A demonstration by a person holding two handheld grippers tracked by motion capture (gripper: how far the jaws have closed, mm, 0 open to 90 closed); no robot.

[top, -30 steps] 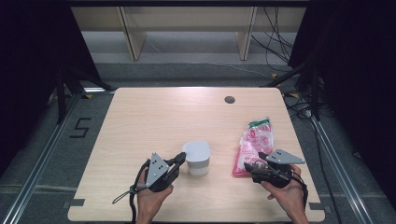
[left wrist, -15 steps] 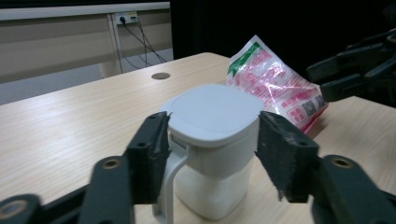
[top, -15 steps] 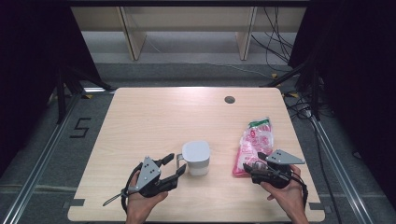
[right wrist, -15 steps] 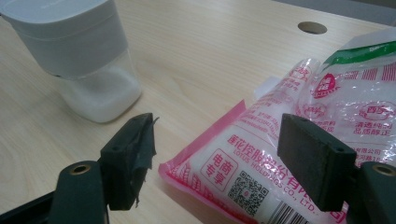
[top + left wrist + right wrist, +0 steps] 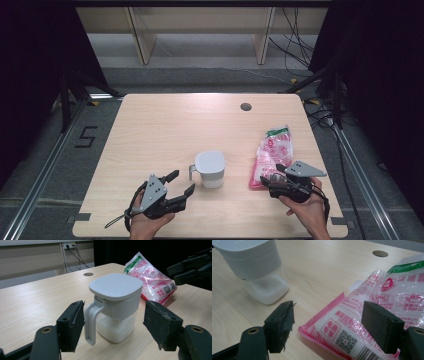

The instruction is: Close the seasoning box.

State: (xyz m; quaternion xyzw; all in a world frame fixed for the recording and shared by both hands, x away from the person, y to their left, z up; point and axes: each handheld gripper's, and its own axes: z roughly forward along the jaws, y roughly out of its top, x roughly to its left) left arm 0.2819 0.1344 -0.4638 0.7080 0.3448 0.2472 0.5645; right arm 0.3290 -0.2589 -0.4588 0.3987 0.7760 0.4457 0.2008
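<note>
Lidded white jug [image 5: 210, 169] stands upright near the front middle of the table [image 5: 165, 125], lid on, white granular fill in the clear lower part, handle turned toward the person's left. Left gripper [image 5: 181, 183] sits just front-left of the jug, apart from it; its jaws have just been opening and now stand wide, nothing between the pads. In the left gripper view the handle [image 5: 91, 320] lies just beyond the left jaw and the jug body fills the gap ahead, so the jug lies straight forward of the fingers. Pink-and-white refill bag [image 5: 270, 155] lies flat to the right of the jug, long axis running from the person toward the table's far edge, green end far. Right gripper [image 5: 267, 176] is at the bag's near end, jaws wide, straddling the near corner [image 5: 332, 330] without pressing it; this hand is clearly the nearer to the bag, the left to the jug. Bag print: Chinese characters, a box reading "电商专享", a QR code, a barcode; small Latin text too blurred to read. Judgement: next move turns on the right jaws closing over the bag's near corner.
</note>
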